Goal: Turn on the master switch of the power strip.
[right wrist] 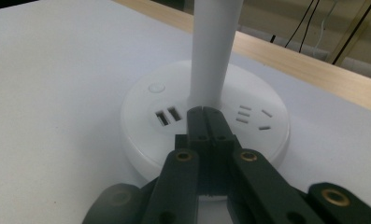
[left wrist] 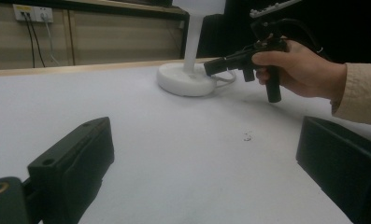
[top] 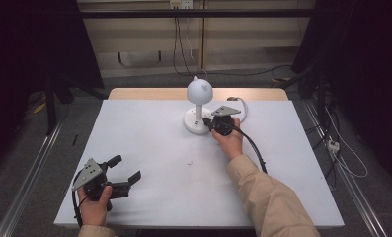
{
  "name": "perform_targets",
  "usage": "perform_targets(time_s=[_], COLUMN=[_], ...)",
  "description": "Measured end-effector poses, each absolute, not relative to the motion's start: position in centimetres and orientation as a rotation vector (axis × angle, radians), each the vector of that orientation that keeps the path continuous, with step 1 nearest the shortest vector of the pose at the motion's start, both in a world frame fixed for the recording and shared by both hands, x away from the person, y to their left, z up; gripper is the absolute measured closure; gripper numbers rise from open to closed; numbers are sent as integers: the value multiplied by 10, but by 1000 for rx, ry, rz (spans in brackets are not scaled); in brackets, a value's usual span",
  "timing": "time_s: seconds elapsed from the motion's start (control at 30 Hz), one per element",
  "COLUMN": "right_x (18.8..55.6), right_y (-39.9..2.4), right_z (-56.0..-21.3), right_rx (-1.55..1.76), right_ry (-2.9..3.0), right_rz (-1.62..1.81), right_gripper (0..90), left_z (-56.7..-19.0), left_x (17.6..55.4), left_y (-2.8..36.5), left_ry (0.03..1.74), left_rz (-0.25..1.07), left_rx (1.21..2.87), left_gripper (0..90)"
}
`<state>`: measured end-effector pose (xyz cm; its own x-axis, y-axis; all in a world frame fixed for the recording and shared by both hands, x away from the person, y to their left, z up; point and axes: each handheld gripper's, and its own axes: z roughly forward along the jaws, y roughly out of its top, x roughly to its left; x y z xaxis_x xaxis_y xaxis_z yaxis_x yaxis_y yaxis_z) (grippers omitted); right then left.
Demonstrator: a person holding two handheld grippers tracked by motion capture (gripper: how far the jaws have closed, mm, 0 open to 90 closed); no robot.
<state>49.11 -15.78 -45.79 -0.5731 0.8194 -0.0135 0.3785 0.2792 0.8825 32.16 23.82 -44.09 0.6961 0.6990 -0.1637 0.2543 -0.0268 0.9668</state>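
A white desk lamp (top: 199,90) with a ball head stands at the back middle of the table. Its round base (right wrist: 141,116) carries a button (right wrist: 156,87), two USB ports (right wrist: 168,115) and socket slots. My right gripper (right wrist: 205,112) is shut with nothing between its jaws. Its tips rest over the base top at the foot of the stem (right wrist: 216,46). From above, the right gripper (top: 207,121) reaches the base from the right. My left gripper (top: 127,168) stands open over the front left of the table, jaws wide apart (left wrist: 206,154) and empty.
A white cover (top: 149,148) lies over the table, with a wooden strip (top: 149,93) showing at the back edge. The lamp's white cable (top: 243,106) loops behind the right hand. A small dark mark (left wrist: 247,136) sits mid-table. Cables and dark stands surround the table.
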Motion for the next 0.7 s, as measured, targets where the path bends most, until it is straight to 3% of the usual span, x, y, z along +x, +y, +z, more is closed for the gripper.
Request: perform_targets(time_s=[0.1, 0.17, 0.4, 0.7], right_x=[490, 488, 483, 465], right_y=[-161, -159, -162, -171], right_z=[-456, -454, -453, -446], right_rx=[1115, 1139, 1182, 1196], right_ry=[2050, 2051, 2040, 2051], right_rz=[1314, 1306, 1348, 1383], right_gripper=[885, 770, 696, 460], left_z=[-441, -441, -441, -440], left_x=[322, 322, 322, 322], left_y=[238, 238, 237, 236], left_ry=[795, 796, 791, 788], left_rz=[422, 419, 417, 411], left_rx=[1600, 1600, 1599, 1597], left_gripper=[39, 39, 38, 38])
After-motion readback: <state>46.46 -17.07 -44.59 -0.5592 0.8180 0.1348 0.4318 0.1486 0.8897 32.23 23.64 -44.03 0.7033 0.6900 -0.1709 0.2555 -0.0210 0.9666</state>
